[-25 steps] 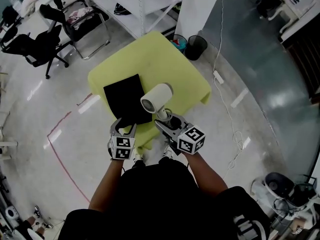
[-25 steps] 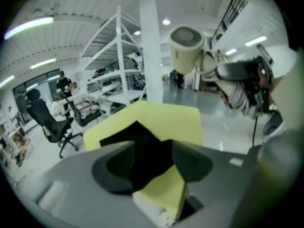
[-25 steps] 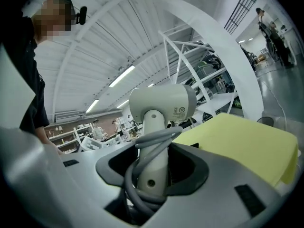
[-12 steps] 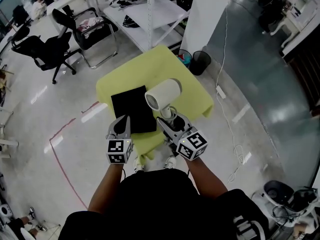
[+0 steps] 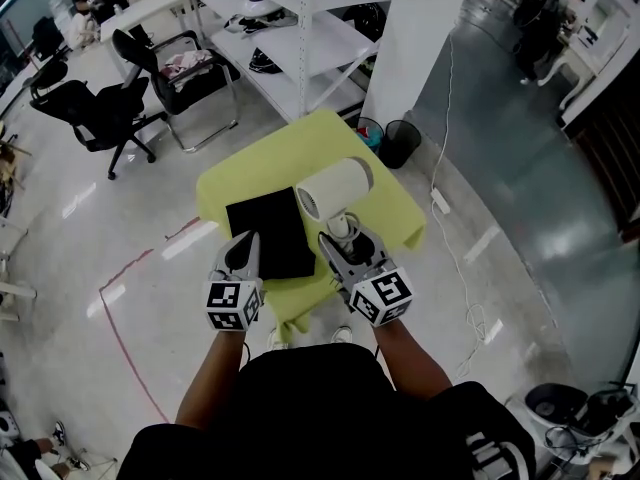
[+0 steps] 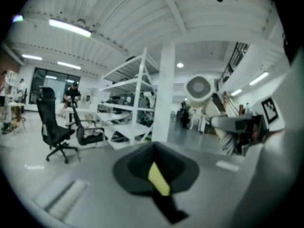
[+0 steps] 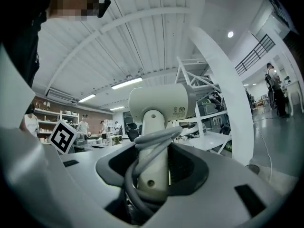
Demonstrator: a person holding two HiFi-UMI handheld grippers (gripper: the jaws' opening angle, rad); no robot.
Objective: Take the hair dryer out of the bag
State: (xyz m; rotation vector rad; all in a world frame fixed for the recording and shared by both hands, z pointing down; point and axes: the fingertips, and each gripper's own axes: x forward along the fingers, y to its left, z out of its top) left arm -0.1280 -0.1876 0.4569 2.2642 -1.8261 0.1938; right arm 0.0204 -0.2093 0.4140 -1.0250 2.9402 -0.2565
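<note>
My right gripper [image 5: 345, 246] is clamped on the handle of the white hair dryer [image 5: 335, 186], with the cord coiled round that handle. The dryer is out of the black bag [image 5: 268, 230], which lies flat on the yellow table [image 5: 300, 143]. My left gripper [image 5: 243, 255] is fully closed on nothing.

The right tool [image 5: 345, 240] grips a white hair dryer [image 5: 335, 188] by its handle over the yellow worktop [image 5: 300, 143]. A black bag [image 5: 270, 230] lies flat beside it, by the left tool [image 5: 245, 248].
</note>
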